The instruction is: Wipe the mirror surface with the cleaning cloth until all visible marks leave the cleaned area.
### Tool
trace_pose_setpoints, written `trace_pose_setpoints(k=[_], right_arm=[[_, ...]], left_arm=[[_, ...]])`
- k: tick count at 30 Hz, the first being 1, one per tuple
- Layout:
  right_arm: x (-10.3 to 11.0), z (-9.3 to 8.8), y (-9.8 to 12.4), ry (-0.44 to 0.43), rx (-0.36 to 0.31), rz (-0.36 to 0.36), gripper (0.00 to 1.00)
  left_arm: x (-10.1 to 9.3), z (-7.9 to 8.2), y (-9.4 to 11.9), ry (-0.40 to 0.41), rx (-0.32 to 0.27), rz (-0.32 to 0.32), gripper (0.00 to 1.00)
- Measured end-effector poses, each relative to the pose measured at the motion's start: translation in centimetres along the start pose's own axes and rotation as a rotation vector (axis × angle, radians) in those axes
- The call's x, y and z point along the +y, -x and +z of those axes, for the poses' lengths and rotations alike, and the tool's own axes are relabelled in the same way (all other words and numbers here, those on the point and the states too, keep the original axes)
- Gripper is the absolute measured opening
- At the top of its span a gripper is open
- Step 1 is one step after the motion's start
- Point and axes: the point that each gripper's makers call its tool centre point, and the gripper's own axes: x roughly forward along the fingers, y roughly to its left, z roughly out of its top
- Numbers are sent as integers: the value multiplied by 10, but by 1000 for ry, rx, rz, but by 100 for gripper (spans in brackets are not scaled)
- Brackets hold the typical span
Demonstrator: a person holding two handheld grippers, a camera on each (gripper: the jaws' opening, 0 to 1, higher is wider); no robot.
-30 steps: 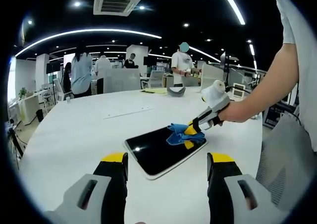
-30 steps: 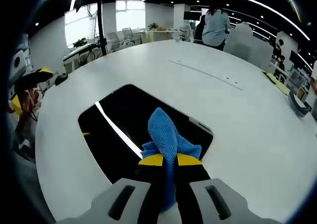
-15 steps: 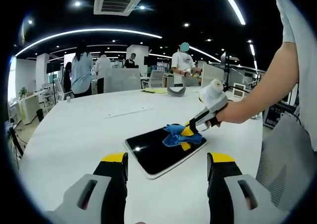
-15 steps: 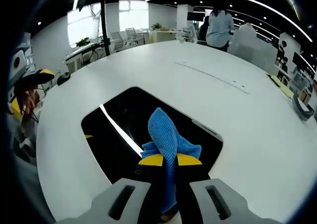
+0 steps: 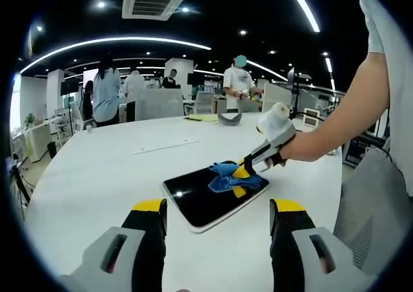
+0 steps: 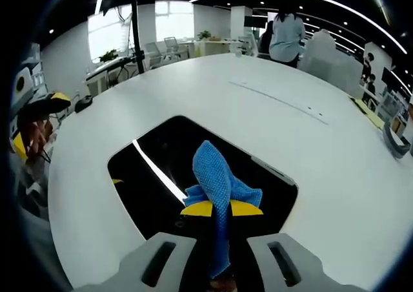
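While wiping, cloth further across mirror

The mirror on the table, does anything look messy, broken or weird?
Nothing stands out. The mirror lies flat and whole on the white table, with the blue cloth clamped in the right hand-held gripper.

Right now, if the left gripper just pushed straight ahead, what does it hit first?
Most likely the near edge of the mirror, lying flat on the white table ahead of its open fingers. Depth is uncertain; it could pass above.
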Motion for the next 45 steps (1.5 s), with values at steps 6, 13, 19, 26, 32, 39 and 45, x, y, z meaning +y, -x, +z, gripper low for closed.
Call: trace_pose_setpoints(k=[6,13,19,26,32,39,45], right_arm=[[4,3,-3,1,-1,-1,2],[8,5,-5,6,-4,4,2],[12,8,-8,6,-6,10,2],[17,12,-12,5,-9,14,2],[23,16,-16,17,-14,23,2],[29,21,-21,26,-15,38,2],[39,27,-27,43,-17,54,2]], left_arm=[[2,0,2,2,-5,4,64],[3,-2,5,7,-3,10,64],[4,-3,6,10,-1,13,64],[6,-8,7,16,8,18,64],[5,-13,8,17,26,11,65],[7,-16,10,21,28,17,65],[9,-17,10,25,29,22,65]])
